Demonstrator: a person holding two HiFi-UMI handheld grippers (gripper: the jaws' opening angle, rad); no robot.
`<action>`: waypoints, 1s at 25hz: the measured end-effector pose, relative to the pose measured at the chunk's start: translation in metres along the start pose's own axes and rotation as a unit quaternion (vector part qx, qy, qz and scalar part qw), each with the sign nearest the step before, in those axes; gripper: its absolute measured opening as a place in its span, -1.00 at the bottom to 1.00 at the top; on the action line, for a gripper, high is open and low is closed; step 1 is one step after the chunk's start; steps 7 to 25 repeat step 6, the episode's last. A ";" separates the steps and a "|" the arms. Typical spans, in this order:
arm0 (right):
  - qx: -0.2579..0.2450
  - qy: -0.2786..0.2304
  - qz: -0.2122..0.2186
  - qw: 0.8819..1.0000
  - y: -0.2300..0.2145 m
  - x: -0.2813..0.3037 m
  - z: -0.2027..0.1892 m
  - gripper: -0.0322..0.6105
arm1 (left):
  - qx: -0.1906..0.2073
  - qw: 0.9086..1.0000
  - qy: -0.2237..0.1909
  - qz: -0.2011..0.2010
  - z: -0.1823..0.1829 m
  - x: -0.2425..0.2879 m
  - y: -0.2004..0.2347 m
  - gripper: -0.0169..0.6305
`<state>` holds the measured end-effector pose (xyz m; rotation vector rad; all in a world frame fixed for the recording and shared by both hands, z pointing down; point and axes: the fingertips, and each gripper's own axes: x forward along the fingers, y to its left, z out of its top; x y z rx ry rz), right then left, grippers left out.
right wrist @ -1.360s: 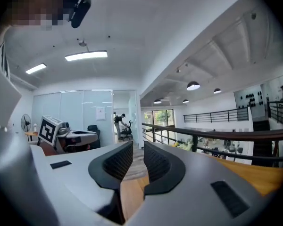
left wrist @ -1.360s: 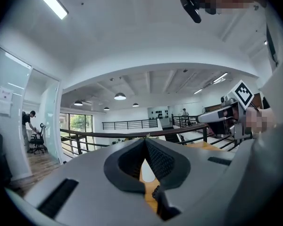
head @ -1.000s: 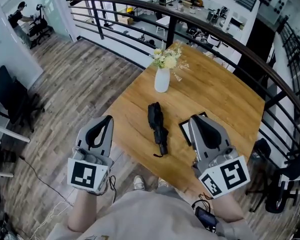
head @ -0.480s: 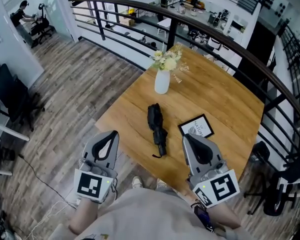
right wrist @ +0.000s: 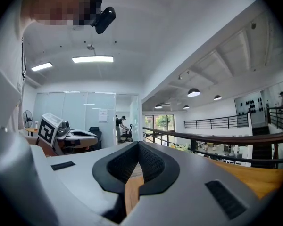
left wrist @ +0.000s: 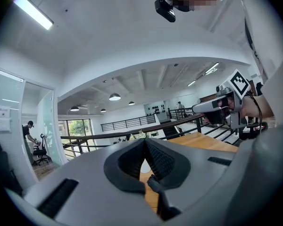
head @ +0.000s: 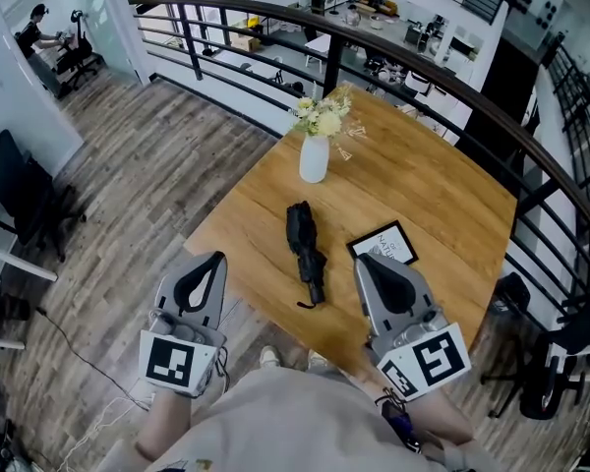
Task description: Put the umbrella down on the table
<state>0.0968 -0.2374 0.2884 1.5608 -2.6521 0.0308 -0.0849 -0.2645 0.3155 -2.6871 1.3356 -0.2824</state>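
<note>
A folded black umbrella point(head: 306, 249) lies flat on the wooden table point(head: 442, 200), its strap end towards the near edge. Neither gripper touches it. My left gripper point(head: 214, 258) hovers off the table's near left corner, shut, with nothing between its jaws; in the left gripper view its tips point(left wrist: 144, 139) meet. My right gripper point(head: 362, 260) sits over the near table edge, just right of the umbrella's handle end. It is shut and empty too, the tips point(right wrist: 138, 142) closed in the right gripper view.
A white vase of flowers point(head: 314, 155) stands beyond the umbrella. A small framed card point(head: 384, 245) lies on the table beside the right gripper. A dark curved railing point(head: 374, 37) runs behind the table, and wooden floor point(head: 147, 165) spreads to the left.
Both grippers have drawn back towards the person and a little lower. The umbrella lies in the same spot on the table.
</note>
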 end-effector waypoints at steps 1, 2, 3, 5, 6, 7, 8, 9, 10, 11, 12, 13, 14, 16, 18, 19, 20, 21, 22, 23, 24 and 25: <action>-0.001 0.000 -0.001 1.000 0.000 -0.001 0.000 -0.82 | 0.000 1.000 0.000 0.000 0.000 0.000 0.000 -0.90; -0.001 0.000 -0.001 1.000 0.000 -0.001 -0.001 -0.82 | 0.001 1.000 0.001 0.000 -0.001 0.000 0.001 -0.90; -0.001 0.000 -0.001 1.000 0.000 -0.001 -0.001 -0.82 | 0.001 1.000 0.003 0.000 -0.003 0.000 0.001 -0.90; -0.001 -0.001 -0.001 1.000 0.000 -0.001 -0.001 -0.82 | 0.001 1.000 0.006 0.001 -0.005 0.000 0.002 -0.90; 0.000 -0.003 0.000 1.000 0.000 -0.001 0.000 -0.82 | 0.001 1.000 0.007 0.002 -0.006 0.000 0.003 -0.90; 0.000 -0.003 0.000 1.000 0.000 -0.001 0.000 -0.82 | 0.001 1.000 0.007 0.002 -0.006 0.000 0.003 -0.90; 0.000 -0.003 0.000 1.000 0.000 -0.001 0.000 -0.82 | 0.001 1.000 0.007 0.002 -0.006 0.000 0.003 -0.90; 0.000 -0.003 0.000 1.000 0.000 -0.001 0.000 -0.82 | 0.001 1.000 0.007 0.002 -0.006 0.000 0.003 -0.90; 0.000 -0.003 0.000 1.000 0.000 -0.001 0.000 -0.82 | 0.001 1.000 0.007 0.002 -0.006 0.000 0.003 -0.90; 0.000 -0.003 0.000 1.000 0.000 -0.001 0.000 -0.82 | 0.001 1.000 0.007 0.002 -0.006 0.000 0.003 -0.90; 0.000 -0.003 0.000 1.000 0.000 -0.001 0.000 -0.82 | 0.001 1.000 0.007 0.002 -0.006 0.000 0.003 -0.90; 0.000 -0.003 0.000 1.000 0.000 -0.001 0.000 -0.82 | 0.001 1.000 0.007 0.002 -0.006 0.000 0.003 -0.90; 0.000 -0.003 0.000 1.000 0.000 -0.001 0.000 -0.82 | 0.001 1.000 0.007 0.002 -0.006 0.000 0.003 -0.90; 0.000 -0.003 0.000 1.000 0.000 -0.001 0.000 -0.82 | 0.001 1.000 0.007 0.002 -0.006 0.000 0.003 -0.90; 0.000 -0.003 0.000 1.000 0.000 -0.001 0.000 -0.82 | 0.001 1.000 0.007 0.002 -0.006 0.000 0.003 -0.90; 0.000 -0.003 0.000 1.000 0.000 -0.001 0.000 -0.82 | 0.001 1.000 0.007 0.002 -0.006 0.000 0.003 -0.90; 0.000 -0.003 0.000 1.000 0.000 -0.001 0.000 -0.82 | 0.001 1.000 0.007 0.002 -0.006 0.000 0.003 -0.90; 0.000 -0.003 0.000 1.000 0.000 -0.001 0.000 -0.82 | 0.001 1.000 0.007 0.002 -0.006 0.000 0.003 -0.90; 0.000 -0.003 0.000 1.000 0.000 -0.001 0.000 -0.82 | 0.001 1.000 0.007 0.002 -0.006 0.000 0.003 -0.90; 0.000 -0.003 0.000 1.000 0.000 -0.001 0.000 -0.82 | 0.001 1.000 0.007 0.002 -0.006 0.000 0.003 -0.90; 0.000 -0.003 0.000 1.000 0.000 -0.001 0.000 -0.82 | 0.001 1.000 0.007 0.002 -0.006 0.000 0.003 -0.90; 0.000 -0.003 0.000 1.000 0.000 -0.001 0.000 -0.82 | 0.001 1.000 0.007 0.002 -0.006 0.000 0.003 -0.90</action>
